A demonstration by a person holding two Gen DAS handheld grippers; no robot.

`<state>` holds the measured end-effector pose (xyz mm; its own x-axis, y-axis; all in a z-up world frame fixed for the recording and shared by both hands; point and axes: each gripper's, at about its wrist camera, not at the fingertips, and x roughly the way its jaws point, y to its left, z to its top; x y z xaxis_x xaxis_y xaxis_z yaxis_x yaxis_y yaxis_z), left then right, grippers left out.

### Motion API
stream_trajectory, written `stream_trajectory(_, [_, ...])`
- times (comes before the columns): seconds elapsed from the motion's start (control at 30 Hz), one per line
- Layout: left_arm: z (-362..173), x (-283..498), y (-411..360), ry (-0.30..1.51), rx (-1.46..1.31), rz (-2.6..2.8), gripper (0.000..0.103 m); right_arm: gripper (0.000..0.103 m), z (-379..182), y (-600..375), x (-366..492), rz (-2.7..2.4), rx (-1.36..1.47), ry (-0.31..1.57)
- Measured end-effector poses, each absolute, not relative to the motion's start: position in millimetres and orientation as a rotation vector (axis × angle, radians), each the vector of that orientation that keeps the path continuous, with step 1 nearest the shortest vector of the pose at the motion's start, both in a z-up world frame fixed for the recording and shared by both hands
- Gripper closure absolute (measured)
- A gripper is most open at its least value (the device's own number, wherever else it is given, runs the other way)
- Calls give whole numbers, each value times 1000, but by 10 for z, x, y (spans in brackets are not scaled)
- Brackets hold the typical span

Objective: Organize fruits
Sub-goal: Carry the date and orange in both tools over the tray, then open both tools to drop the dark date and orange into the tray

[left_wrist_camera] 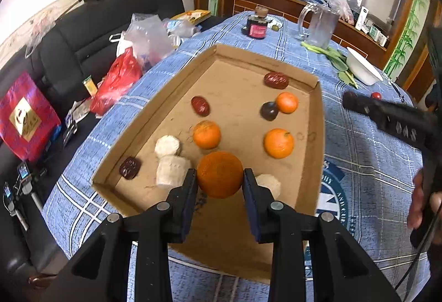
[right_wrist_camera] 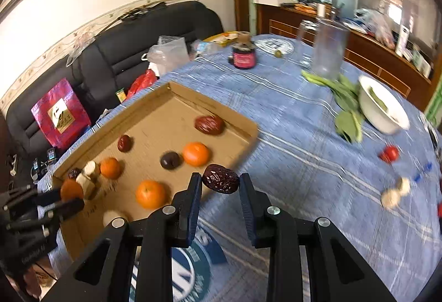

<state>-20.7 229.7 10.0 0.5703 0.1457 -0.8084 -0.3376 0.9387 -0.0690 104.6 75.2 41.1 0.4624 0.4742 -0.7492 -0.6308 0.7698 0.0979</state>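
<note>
A shallow cardboard tray (left_wrist_camera: 317, 122) lies on the blue checked tablecloth and holds several oranges, red dates, a dark plum (left_wrist_camera: 268, 110) and white pieces. My left gripper (left_wrist_camera: 220, 177) is shut on an orange (left_wrist_camera: 219, 174), held over the tray's near end. In the right wrist view my right gripper (right_wrist_camera: 220, 180) is shut on a wrinkled red date (right_wrist_camera: 220, 179) above the tray's (right_wrist_camera: 243, 122) right corner. The left gripper with its orange (right_wrist_camera: 71, 189) shows at that view's left edge. The right gripper's black body (left_wrist_camera: 392, 117) crosses the left wrist view at right.
On the cloth right of the tray lie a small red fruit (right_wrist_camera: 389, 154), pale round pieces (right_wrist_camera: 393, 195), green leaves (right_wrist_camera: 345, 114) and a white bowl (right_wrist_camera: 382, 111). A glass pitcher (right_wrist_camera: 328, 50) and a dark jar (right_wrist_camera: 243, 54) stand farther back. A black sofa with bags is left.
</note>
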Motion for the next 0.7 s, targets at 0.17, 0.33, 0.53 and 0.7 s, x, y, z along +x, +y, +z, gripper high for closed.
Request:
stream_trajectory(0.17, [-20, -278, 2349, 950, -250, 274, 71, 72, 380, 1105, 1158, 742, -221, 864])
stream_trajectory(0.33, [-114, -308, 2396, 973, -264, 273, 71, 72, 299, 1404, 1236, 788, -252, 875])
stream_trajectory(0.53, [-203, -273, 2419, 994, -274, 264, 71, 72, 140, 1713, 1356, 828, -273, 917])
stream_trajectory(0.7, [-244, -226, 2436, 1003, -278, 254, 71, 72, 16, 1911, 1405, 843, -323, 933])
